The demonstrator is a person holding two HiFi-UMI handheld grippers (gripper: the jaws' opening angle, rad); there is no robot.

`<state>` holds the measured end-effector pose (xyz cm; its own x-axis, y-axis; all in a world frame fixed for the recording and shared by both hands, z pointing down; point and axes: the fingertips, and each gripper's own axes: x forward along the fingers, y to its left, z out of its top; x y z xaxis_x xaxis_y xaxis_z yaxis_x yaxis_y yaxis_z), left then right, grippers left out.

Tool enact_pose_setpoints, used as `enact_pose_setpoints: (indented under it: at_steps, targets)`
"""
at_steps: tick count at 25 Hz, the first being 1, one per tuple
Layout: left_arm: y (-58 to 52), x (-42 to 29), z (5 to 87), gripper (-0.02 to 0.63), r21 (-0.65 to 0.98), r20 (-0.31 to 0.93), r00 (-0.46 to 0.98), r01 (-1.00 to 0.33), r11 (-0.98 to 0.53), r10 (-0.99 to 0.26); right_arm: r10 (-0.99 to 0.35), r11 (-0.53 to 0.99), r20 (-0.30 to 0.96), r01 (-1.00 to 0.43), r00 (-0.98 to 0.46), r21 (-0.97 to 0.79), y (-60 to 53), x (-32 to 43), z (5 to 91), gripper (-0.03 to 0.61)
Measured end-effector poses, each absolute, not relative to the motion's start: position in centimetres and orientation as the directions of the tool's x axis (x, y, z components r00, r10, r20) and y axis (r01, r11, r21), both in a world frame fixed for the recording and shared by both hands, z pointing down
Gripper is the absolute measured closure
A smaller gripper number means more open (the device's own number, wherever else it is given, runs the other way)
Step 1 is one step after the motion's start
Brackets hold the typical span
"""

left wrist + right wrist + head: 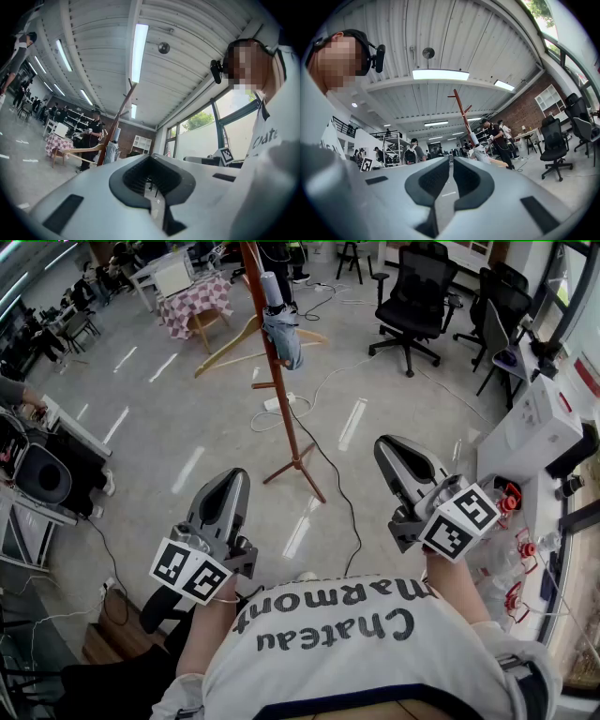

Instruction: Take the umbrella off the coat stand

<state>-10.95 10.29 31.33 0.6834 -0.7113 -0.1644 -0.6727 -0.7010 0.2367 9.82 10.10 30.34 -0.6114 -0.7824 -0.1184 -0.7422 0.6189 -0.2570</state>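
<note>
The fingers of the left gripper (151, 157) are drawn together, their dark ribbed pads meeting at the tips around a hollow, rounded recess, and nothing lies between them. The fingers of the right gripper (451, 160) are closed as well, with only a thin slit between the two textured black pads, and they too hold nothing. Both grippers have smooth, pale grey moulded shells and carry a cube with black-and-white square markers at the rear. They are held out side by side above the floor (169, 418), which is glossy grey and catches long streaks of light. Ahead of them and well apart stands the coat stand (284, 409), a slim red-brown wooden pole with short angled pegs and splayed feet. The umbrella (281, 332) hangs high on that pole, folded, its soft blue-grey cloth bunched below what seems to be a pale cylindrical handle. A light wooden hanger (230, 345), broad and boomerang-shaped, sits just beside it on the stand. A thin black cable (339, 486) trails across the floor past the stand's feet. Farther back is a black mesh office chair (414, 298) on castors, and at the right edge a white worktop (506, 451) carries a white box (544, 413).
</note>
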Motion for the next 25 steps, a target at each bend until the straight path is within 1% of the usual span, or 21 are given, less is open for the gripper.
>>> enact_pose_setpoints:
  at_steps: [13,21,25]
  targets:
    - [6.8,-14.5,32.0,0.591,0.253,-0.168,0.659,-0.69,-0.678,-0.733,-0.8,0.593,-0.079,-0.764,-0.595,-0.255,6.0,7.4,31.5,0.531]
    - [2.7,-15.3,32.1,0.591,0.221,-0.133,0.672,-0.696,-0.683,-0.728,-0.841,0.529,-0.061,-0.794,-0.537,-0.301,1.5,5.2,32.4,0.531]
    - [0.6,-16.3,32.4,0.591,0.208,-0.123,0.668,-0.705,-0.678,-0.734,-0.875,0.472,-0.055,-0.823,-0.481,-0.315,-0.3,3.9,32.9,0.531]
